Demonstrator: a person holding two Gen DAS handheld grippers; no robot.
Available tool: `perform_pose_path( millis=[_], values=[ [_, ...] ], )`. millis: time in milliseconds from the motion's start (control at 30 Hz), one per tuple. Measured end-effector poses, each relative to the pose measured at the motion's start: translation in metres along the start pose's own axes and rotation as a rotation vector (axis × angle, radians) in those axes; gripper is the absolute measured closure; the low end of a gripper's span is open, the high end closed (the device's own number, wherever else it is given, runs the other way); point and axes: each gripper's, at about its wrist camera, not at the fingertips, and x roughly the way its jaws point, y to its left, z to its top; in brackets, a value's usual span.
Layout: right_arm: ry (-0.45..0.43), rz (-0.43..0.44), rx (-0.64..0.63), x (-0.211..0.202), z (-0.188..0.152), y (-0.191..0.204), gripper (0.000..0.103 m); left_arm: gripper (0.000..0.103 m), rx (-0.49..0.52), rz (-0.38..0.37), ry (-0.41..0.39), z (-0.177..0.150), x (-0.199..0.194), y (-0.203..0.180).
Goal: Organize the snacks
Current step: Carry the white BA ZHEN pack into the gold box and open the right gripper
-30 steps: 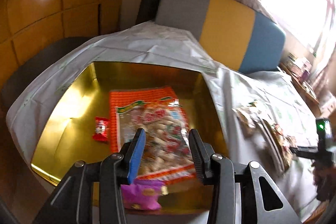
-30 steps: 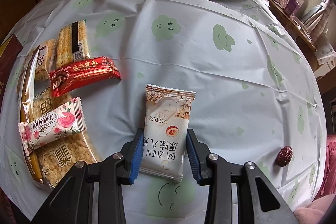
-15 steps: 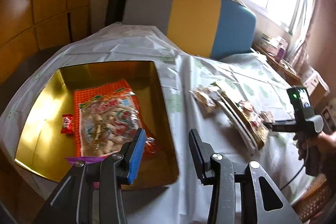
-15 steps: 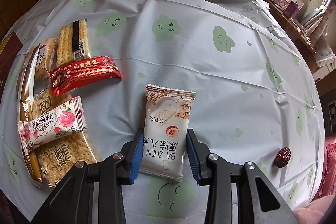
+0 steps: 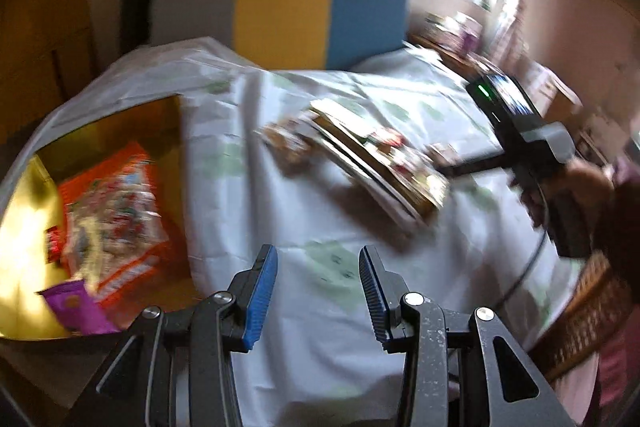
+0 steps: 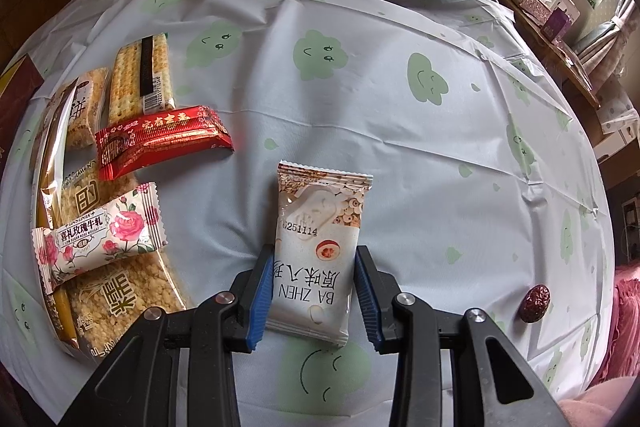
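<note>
Jaws of the right gripper point(image 6: 311, 291) clench a white snack packet point(image 6: 318, 251) on the counter point(image 6: 400, 147), left gripper point(image 5: 318, 291) released and empty; gold box point(image 5: 24, 227) holds three snacks, several remain outside.

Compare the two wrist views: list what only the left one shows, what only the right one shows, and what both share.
Only the left wrist view: the gold box holding an orange snack bag and a purple packet; the empty left gripper.

Only the right wrist view: the right gripper straddling the white BA ZHEN packet, and a red date.

Both: the cloud-print tablecloth, the pile of snacks, the striped chair.
</note>
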Motion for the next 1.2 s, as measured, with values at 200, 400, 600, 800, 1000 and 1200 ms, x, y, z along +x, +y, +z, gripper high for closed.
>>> perform_pose_path(
  millis=[200,400,600,800,1000,1200],
  values=[
    [0.001,0.008,0.012,-0.001,0.0,-0.002,0.065,0.061,0.101,-0.048,0.056,-0.025,0.024,-0.029],
    [-0.021,0.049,0.061,-0.008,0.007,-0.014,0.067,0.061,0.109,-0.065,0.068,-0.038,0.038,-0.032],
    [-0.092,0.122,0.074,-0.029,0.008,-0.02,0.067,0.061,0.073,-0.099,0.058,-0.042,0.04,-0.024],
    [-0.141,0.226,-0.004,-0.057,0.012,0.004,0.067,0.059,0.05,-0.119,0.044,-0.042,0.038,-0.02],
    [-0.162,0.387,-0.192,-0.09,0.024,0.065,0.067,0.059,0.042,-0.132,0.03,-0.041,0.039,-0.017],
    [-0.164,0.546,-0.393,-0.12,0.029,0.145,0.067,0.059,0.023,-0.15,0.019,-0.042,0.038,-0.014]
  ],
)
